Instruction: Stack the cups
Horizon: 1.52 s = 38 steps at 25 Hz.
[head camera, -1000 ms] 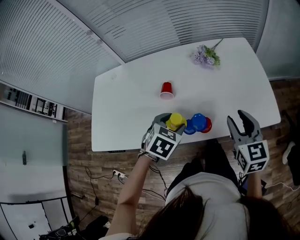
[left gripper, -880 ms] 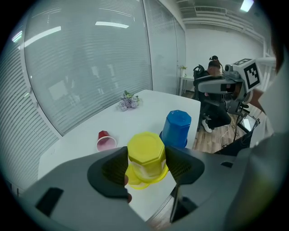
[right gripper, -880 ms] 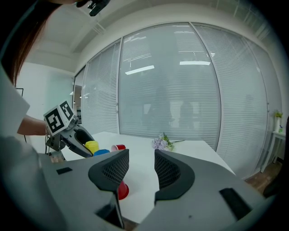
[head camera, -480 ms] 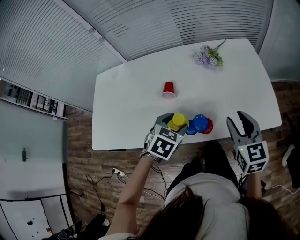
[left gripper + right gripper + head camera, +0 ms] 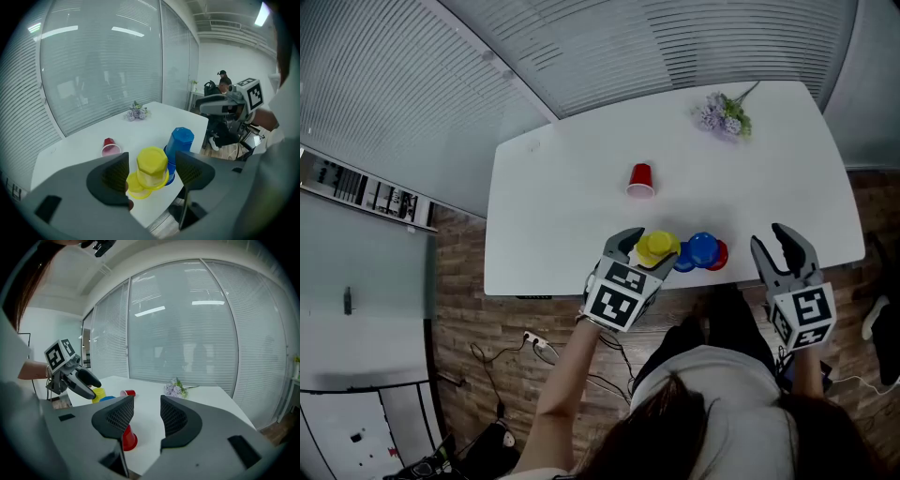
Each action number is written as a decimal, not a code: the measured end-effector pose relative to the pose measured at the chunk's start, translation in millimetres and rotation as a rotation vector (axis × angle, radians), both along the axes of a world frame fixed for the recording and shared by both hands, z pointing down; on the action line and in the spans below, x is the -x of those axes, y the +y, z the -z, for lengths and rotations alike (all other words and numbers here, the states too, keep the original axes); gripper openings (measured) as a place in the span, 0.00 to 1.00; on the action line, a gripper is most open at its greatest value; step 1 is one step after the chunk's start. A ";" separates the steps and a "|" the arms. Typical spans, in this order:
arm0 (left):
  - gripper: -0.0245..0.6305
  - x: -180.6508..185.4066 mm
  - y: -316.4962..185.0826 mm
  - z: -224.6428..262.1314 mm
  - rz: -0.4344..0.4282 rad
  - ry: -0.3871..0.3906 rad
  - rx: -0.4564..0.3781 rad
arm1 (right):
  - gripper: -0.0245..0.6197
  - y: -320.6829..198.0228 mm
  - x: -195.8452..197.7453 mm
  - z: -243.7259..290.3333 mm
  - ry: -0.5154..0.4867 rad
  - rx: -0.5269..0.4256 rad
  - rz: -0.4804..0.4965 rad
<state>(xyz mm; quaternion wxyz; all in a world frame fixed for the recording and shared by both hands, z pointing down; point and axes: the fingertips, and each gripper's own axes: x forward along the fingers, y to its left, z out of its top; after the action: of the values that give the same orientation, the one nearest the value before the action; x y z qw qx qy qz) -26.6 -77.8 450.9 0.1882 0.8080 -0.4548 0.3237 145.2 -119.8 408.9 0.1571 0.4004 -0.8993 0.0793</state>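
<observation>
At the tabletop's (image 5: 562,225) near edge, the yellow cup (image 5: 655,247) is bracketed by the left gripper (image 5: 153,176), whose jaws have just been opening and are spread clear of it, so a release is judged complete. Beside it stand a blue cup (image 5: 698,247) and the near red cup (image 5: 718,253). The right gripper (image 5: 143,412) is held spread and empty. Farther off, the far red cup (image 5: 640,180), lying on its side, probably must be fetched next. A second yellow rim (image 5: 133,186) is shown only by the left gripper view.
</observation>
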 end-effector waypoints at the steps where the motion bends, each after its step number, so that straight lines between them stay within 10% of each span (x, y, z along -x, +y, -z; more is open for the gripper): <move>1: 0.53 1.5 2.3 4.0 0.010 0.012 -0.002 | 0.35 -1.7 1.4 0.1 -0.003 0.003 0.006; 8: 0.51 17.0 12.1 16.6 0.127 0.089 -0.025 | 0.29 -20.3 12.4 4.3 -0.038 0.024 0.042; 22: 0.09 79.3 23.4 42.4 0.465 0.144 -0.184 | 0.10 -51.0 42.7 22.7 -0.005 -0.013 0.130; 38: 0.07 138.2 69.8 40.9 0.411 0.234 -0.224 | 0.08 1.5 67.6 67.7 -0.150 -0.015 -0.082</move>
<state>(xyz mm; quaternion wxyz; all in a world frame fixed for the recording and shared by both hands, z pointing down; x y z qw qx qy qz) -164.8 -8.0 409.9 0.2106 0.7465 -0.6175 0.1305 77.6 -118.3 341.3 0.0828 0.4308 -0.8921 0.1086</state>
